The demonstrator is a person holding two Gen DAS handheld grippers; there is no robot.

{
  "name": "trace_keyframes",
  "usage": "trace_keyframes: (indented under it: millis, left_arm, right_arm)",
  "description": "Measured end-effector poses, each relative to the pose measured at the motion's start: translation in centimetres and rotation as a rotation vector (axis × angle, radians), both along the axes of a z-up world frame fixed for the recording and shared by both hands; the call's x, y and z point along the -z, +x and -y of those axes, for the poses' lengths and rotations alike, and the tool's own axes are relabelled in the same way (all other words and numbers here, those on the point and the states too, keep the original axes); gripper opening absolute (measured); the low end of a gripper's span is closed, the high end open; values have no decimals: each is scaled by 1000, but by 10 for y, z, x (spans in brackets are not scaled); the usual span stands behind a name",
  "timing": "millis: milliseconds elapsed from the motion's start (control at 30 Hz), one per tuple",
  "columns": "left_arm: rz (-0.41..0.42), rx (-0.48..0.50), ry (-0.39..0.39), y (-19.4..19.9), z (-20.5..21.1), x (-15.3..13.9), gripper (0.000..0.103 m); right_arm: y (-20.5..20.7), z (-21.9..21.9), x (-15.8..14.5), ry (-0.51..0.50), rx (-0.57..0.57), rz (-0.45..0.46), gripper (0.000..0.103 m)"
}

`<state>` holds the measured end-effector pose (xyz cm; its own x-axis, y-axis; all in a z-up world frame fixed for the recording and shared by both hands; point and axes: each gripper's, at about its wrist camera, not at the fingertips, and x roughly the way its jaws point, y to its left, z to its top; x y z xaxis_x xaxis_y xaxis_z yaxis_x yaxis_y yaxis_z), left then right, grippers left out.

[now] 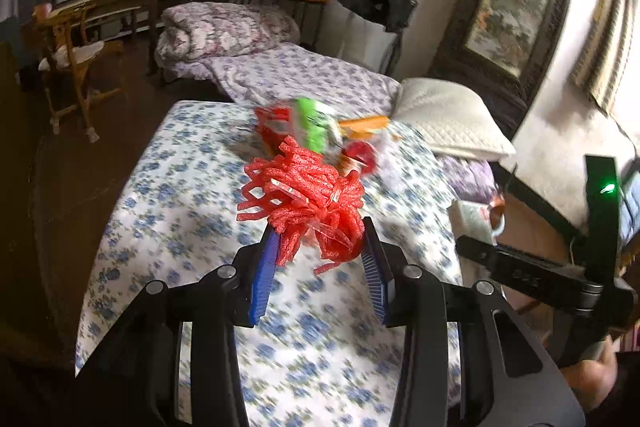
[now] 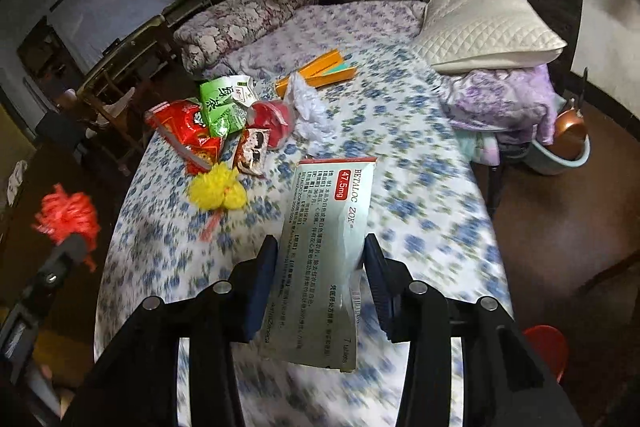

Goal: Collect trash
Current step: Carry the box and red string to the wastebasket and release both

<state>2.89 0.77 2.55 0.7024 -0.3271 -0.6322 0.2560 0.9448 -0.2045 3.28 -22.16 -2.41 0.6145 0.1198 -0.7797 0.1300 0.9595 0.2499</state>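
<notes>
My left gripper [image 1: 320,233] is shut on a red foam net [image 1: 304,195], lifted above the flowered bedsheet [image 1: 180,187]. The right wrist view shows that net [image 2: 66,215] at the far left, off the bed's side. A white medicine box [image 2: 332,195] is clamped between the pads of my right gripper [image 2: 321,243] and hangs over the sheet. Beyond it lies a trash pile: a green packet [image 2: 224,103], a red packet [image 2: 184,123], a yellow foam net [image 2: 218,189], a red cup [image 2: 276,119], crumpled white plastic [image 2: 308,107] and an orange box [image 2: 320,69].
A white pillow [image 2: 488,27] and purple bedding [image 2: 500,99] sit at the bed's right end, a rolled quilt [image 2: 244,19] at the back. A basin with a copper pot [image 2: 568,143] and a red stool [image 2: 548,347] stand on the floor right. A wooden chair [image 1: 76,67] stands left.
</notes>
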Motion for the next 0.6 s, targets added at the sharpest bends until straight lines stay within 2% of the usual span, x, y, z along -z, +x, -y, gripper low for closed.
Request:
trace_keyframes:
  millis: [167, 233, 333, 433, 600]
  left_arm:
    - [-15, 121, -26, -34, 42, -7, 41]
    - [-20, 200, -32, -55, 72, -11, 41]
    - [-38, 322, -31, -84, 120, -12, 41]
    - [-84, 445, -13, -109, 175, -4, 41]
    - [-192, 593, 42, -144, 269, 28, 41]
  right_arm:
    - [-74, 49, -8, -83, 41, 18, 44]
    - [-103, 74, -6, -117, 75, 3, 44]
    - [-158, 125, 8, -139, 167, -49, 44]
    - [-193, 161, 24, -138, 242, -87, 44]
    - [-246, 223, 62, -77, 373, -147, 44]
